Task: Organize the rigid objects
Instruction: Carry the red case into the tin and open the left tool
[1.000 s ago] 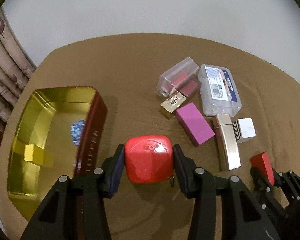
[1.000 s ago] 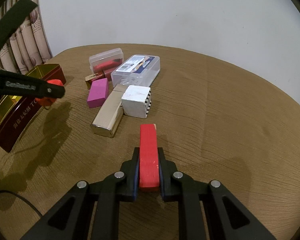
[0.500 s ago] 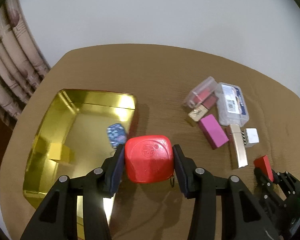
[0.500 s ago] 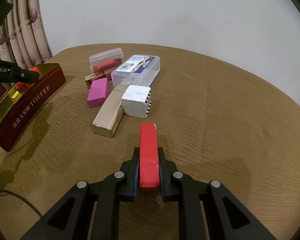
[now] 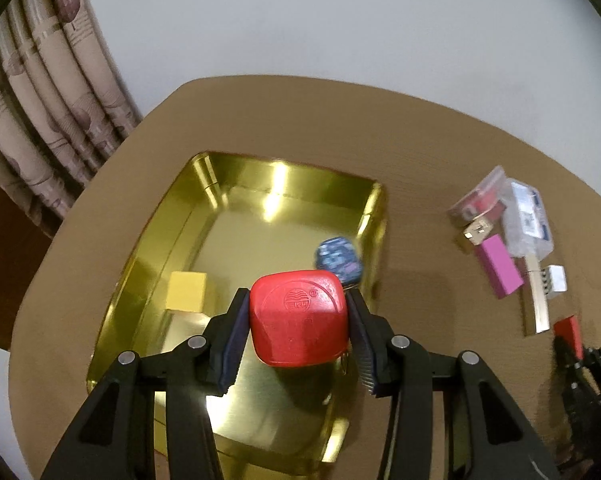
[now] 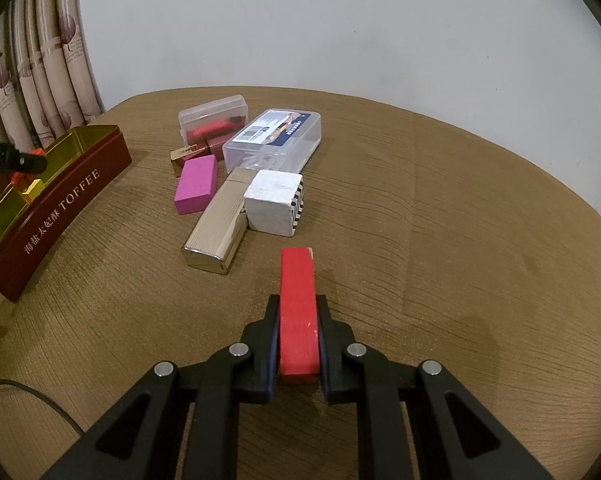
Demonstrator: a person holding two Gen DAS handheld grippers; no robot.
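My left gripper (image 5: 298,322) is shut on a rounded red case (image 5: 298,318) and holds it above the open gold toffee tin (image 5: 220,216). Inside the tin lie a yellow block (image 5: 186,292) and a blue patterned piece (image 5: 337,256). My right gripper (image 6: 297,338) is shut on a flat red block (image 6: 297,300) low over the table; it also shows in the left wrist view (image 5: 568,330). The tin's dark red side (image 6: 60,208) stands at the left of the right wrist view, with the left gripper's tip (image 6: 28,162) over it.
On the brown table (image 6: 440,208) lies a cluster: a pink block (image 6: 196,186), a silver ridged case (image 6: 216,226), a white cube with black stripes (image 6: 274,202), two clear plastic boxes (image 6: 274,140) (image 6: 212,122), a small gold box (image 6: 182,156). Curtains (image 5: 40,100) hang at left. A black cable (image 6: 32,396) lies front left.
My left gripper has risen and moved left with the red case, from beside the tin to over its inside. The right gripper has stayed still with its red block.
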